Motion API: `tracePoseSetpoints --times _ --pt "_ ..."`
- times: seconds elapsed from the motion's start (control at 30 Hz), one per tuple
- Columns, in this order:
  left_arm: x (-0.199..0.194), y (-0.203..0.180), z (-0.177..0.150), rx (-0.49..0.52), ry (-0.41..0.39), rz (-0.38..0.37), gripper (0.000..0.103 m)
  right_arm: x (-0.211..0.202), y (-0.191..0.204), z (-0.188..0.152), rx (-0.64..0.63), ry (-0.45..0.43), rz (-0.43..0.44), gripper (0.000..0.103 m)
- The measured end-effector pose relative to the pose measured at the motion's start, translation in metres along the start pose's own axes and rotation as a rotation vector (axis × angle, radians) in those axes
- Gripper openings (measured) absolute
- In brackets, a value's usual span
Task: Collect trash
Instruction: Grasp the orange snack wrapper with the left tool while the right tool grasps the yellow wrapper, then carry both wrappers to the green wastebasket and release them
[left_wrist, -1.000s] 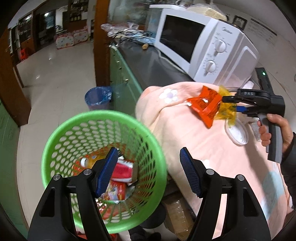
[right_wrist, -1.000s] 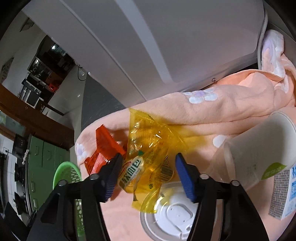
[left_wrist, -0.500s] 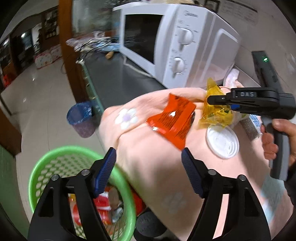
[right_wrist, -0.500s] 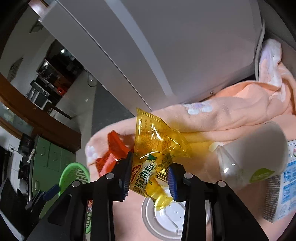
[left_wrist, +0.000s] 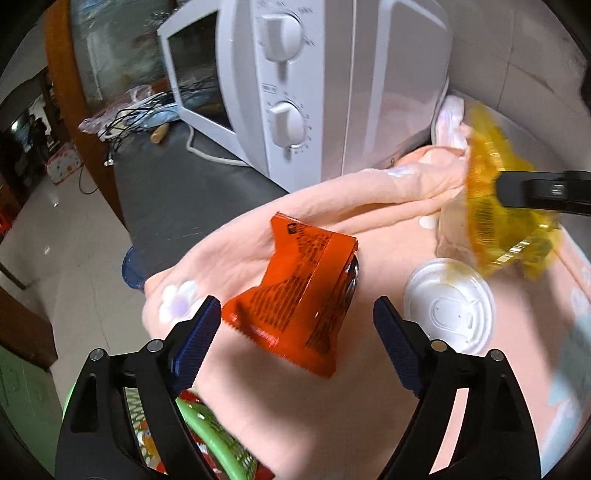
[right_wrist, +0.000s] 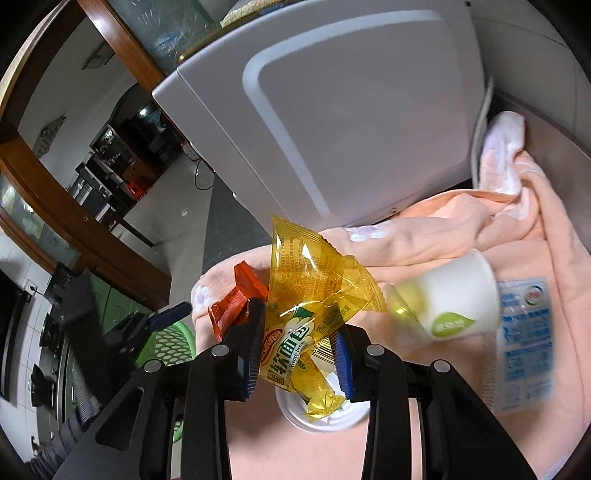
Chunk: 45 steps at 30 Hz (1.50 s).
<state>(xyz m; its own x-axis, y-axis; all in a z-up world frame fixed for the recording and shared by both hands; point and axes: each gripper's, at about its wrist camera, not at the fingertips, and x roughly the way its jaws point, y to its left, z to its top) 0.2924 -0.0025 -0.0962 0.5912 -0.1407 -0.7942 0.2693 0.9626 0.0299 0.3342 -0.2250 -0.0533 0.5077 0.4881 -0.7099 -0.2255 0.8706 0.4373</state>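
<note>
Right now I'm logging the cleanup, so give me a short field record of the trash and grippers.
right gripper: shut on yellow wrapper, lifted off the blanket
left gripper: open, jaws just been opening, nothing gripped
orange wrapper: lying on peach blanket, ahead of the left fingers
white lid: on blanket
paper cup: lying on its side
green basket: below blanket edge

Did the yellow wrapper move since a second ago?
Yes. The yellow wrapper went up, lifted off the white lid on the peach blanket. The right tongs are shut on it.
</note>
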Motion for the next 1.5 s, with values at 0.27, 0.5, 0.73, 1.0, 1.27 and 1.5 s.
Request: tracePoseSetpoints --times 0.27,0.5,0.73,1.0,1.27,1.5 --pt "0.028 -0.013 0.007 0.067 0.045 0.045 0.085 -0.010 -0.009 -0.017 0.011 0.002 -0.028 0.033" --pt "0.036 -0.016 0.011 0.064 0.070 0.033 0.070 -0.022 -0.015 -0.025 0.016 0.002 -0.041 0.033" --pt "0.041 -0.018 0.013 0.060 0.081 0.048 0.063 -0.033 -0.018 -0.032 0.028 -0.001 -0.051 0.033" --pt "0.038 -0.017 0.015 0.054 0.078 0.056 0.049 -0.033 -0.016 -0.036 0.029 0.003 -0.056 0.033" --pt "0.031 -0.026 0.013 0.080 0.065 0.062 0.046 -0.033 -0.016 -0.037 0.028 0.000 -0.056 0.033" --pt "0.021 -0.035 0.013 0.096 0.050 0.052 0.045 -0.038 -0.017 -0.038 0.030 -0.008 -0.058 0.033"
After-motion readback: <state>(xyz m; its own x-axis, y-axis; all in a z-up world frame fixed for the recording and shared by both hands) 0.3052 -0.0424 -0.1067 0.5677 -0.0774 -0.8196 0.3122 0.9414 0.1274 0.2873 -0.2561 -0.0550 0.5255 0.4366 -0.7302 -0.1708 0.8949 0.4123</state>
